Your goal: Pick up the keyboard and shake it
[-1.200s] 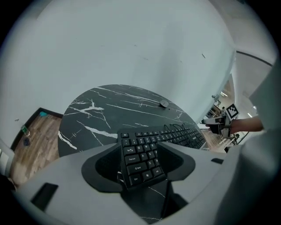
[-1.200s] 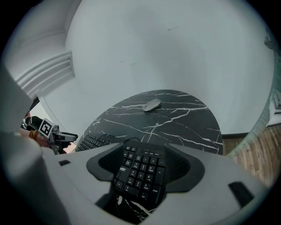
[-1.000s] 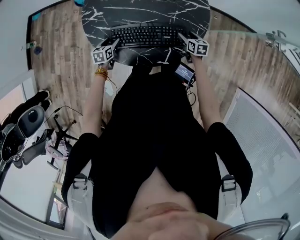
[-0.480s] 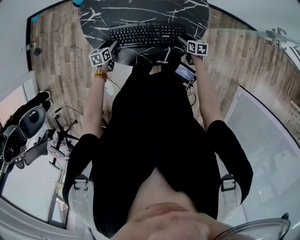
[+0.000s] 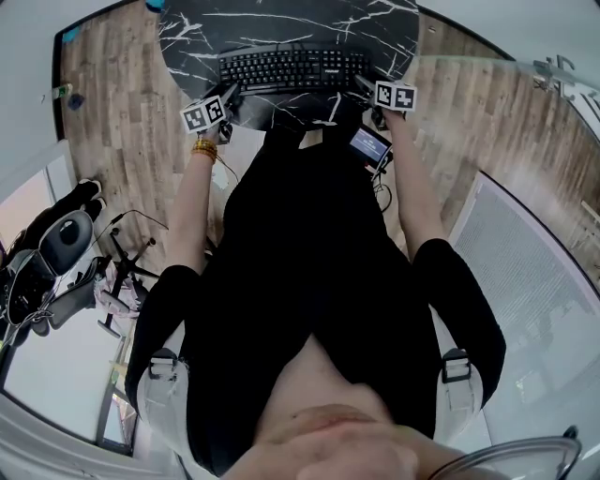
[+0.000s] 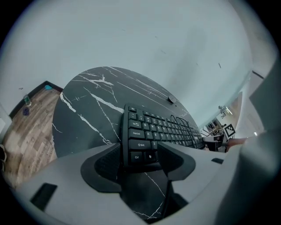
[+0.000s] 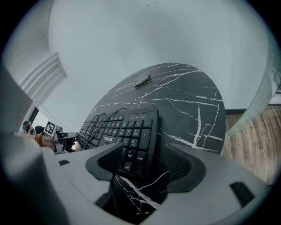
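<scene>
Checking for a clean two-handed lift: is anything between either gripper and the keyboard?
Nothing visible stands in the way. The keyboard lies flat on the table, with one end between the open jaws of the left gripper and the other between the open jaws of the right gripper.

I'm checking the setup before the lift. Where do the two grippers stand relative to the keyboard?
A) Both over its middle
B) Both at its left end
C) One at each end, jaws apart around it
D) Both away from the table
C: the left gripper has the left end of the keyboard between its jaws. The right gripper has the number-pad end between its own, and both pairs of jaws stand apart.
</scene>
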`<state>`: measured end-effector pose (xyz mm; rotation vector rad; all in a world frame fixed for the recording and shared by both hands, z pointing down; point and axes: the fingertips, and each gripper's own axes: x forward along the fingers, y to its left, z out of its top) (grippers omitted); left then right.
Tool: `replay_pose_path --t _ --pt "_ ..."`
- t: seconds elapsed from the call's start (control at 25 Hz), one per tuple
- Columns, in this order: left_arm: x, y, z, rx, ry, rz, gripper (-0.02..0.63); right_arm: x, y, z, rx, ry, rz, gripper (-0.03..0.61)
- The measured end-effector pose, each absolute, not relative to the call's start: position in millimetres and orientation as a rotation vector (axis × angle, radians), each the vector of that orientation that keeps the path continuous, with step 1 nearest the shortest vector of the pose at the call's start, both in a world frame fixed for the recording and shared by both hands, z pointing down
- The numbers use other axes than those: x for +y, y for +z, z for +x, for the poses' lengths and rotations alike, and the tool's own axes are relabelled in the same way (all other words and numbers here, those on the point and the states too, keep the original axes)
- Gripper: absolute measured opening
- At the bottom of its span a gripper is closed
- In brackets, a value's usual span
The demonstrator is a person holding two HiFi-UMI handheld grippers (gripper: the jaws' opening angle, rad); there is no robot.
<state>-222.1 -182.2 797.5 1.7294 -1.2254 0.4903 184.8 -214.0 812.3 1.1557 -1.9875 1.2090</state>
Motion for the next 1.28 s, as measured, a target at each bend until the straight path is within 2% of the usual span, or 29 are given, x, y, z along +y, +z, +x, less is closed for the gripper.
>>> replay_pose_path --t 1.28 --pt "-151.9 802.0 -212.3 -1.2 0.537 1.748 0.252 -193.8 814.6 176.4 -1.967 1.21 1.099 0.276"
